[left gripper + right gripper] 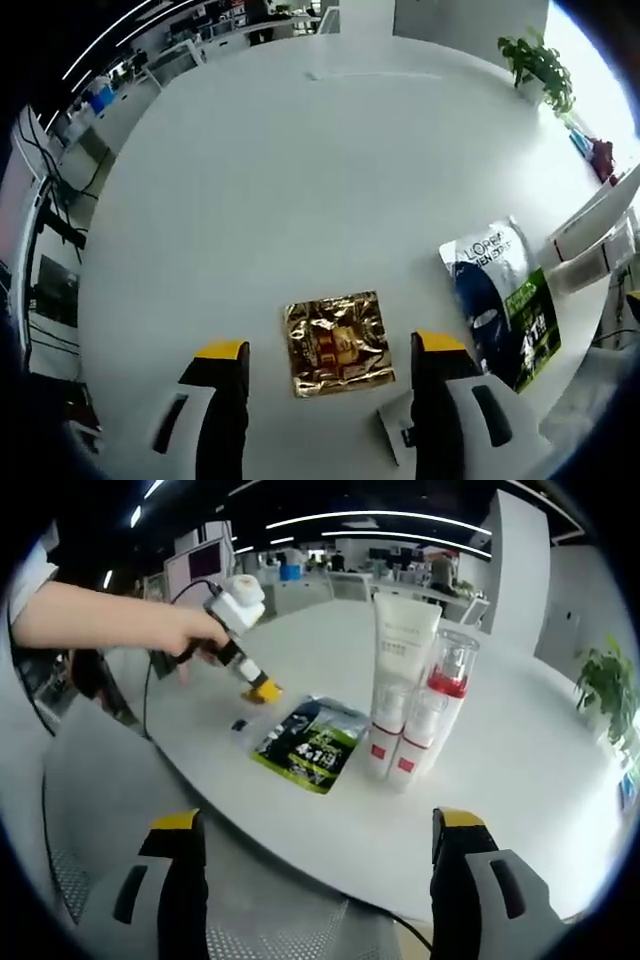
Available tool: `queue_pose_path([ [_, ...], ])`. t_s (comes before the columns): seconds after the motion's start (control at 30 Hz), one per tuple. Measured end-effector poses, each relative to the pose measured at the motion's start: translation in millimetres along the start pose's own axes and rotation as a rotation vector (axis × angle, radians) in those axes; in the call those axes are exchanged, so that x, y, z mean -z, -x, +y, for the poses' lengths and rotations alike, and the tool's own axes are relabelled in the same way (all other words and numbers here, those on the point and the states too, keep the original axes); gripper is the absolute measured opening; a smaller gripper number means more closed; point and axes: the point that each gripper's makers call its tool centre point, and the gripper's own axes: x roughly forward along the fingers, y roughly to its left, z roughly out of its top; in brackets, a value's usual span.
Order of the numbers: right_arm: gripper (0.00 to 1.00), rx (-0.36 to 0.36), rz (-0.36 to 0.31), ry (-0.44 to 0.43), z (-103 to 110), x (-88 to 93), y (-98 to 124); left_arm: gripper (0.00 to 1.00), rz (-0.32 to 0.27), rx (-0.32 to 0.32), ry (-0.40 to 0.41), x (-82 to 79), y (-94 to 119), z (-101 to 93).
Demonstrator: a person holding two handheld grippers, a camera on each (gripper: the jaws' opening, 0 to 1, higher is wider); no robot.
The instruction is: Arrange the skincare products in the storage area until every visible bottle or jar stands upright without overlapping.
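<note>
In the left gripper view, a crinkled gold foil sachet [338,342] lies flat on the white table [300,180], just ahead of and between the open jaws of my left gripper [333,352]. A blue, white and green L'Oreal pouch [503,300] lies flat to its right, with white tubes [590,240] beyond it. In the right gripper view, a tall white tube [397,680] and a clear pump bottle with a red top [432,708] stand upright side by side behind the same pouch [308,744]. My right gripper [320,832] hangs open off the table's edge. The left gripper [255,685], held by a hand [190,630], is at the left.
A potted plant [540,65] stands at the table's far right corner. Desks and office furniture [170,60] lie beyond the table's far edge. A dark cable [150,695] runs from the held left gripper. The table's middle is bare white surface.
</note>
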Motion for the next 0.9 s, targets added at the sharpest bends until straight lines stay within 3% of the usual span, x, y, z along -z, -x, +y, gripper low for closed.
queue_pose_path([
  [0.2, 0.93, -0.007, -0.001, 0.0, 1, 0.3, -1, 0.64, -0.003, -0.012, 0.001, -2.0, -2, 2.6],
  [0.27, 0.93, -0.006, -0.001, 0.001, 1, 0.6, -1, 0.61, 0.005, 0.012, 0.037, 2.6, -1, -0.7],
  [0.53, 0.92, -0.01, 0.006, 0.001, 1, 2.1, -1, 0.51, -0.003, 0.005, 0.041, 1.3, -2, 14.7],
  [0.67, 0.92, -0.007, 0.005, 0.001, 1, 2.2, -1, 0.38, -0.016, 0.011, 0.011, 1.6, -1, 13.1],
  [0.9, 0.92, -0.002, 0.003, 0.0, 1, 1.3, -1, 0.38, -0.012, 0.033, -0.052, 2.2, -1, 11.3],
])
